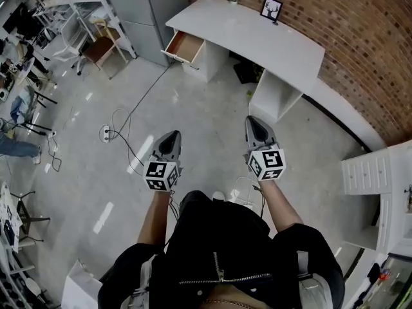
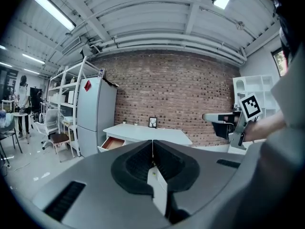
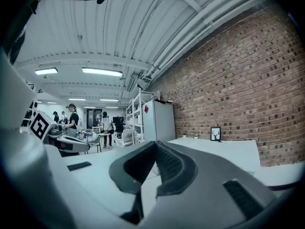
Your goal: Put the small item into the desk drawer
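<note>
The white desk stands against the brick wall, some way ahead across the floor. Its wooden drawer is pulled open at the left end. It shows too in the left gripper view, the drawer below the desk top. I hold both grippers level in front of me. My left gripper is shut on a small white item wedged between its pads. My right gripper is shut with nothing in it, its tips meeting.
A framed picture and small pots sit on the desk. A grey cabinet stands left of the drawer, with a chair and shelves beyond. A power strip with cables lies on the floor. White drawers stand at right. People stand far back.
</note>
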### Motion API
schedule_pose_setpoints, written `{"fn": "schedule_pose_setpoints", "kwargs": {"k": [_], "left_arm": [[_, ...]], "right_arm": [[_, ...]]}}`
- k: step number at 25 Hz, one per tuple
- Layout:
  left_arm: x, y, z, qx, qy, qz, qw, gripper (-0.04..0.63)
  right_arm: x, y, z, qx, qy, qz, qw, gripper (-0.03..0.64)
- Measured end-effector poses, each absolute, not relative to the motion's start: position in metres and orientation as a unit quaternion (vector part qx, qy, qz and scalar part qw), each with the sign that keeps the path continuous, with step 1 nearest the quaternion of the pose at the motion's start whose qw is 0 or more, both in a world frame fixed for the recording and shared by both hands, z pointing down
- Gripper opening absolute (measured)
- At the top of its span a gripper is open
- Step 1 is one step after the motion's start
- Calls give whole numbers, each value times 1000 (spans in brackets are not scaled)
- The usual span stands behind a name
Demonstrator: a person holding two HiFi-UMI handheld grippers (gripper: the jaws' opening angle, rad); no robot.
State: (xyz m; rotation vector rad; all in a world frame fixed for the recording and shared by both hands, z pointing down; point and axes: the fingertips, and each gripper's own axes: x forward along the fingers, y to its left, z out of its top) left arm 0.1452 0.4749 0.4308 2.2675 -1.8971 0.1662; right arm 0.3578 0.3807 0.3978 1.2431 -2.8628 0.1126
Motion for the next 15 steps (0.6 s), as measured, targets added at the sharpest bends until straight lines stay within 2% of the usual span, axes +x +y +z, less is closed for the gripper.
{"fn": "schedule_pose_setpoints", "kwargs": {"k": [15], "left_arm": [[80, 302, 441, 775, -623, 51, 95, 21]], "right_arm": [[289, 219, 414, 414, -909, 36, 26, -5]]}}
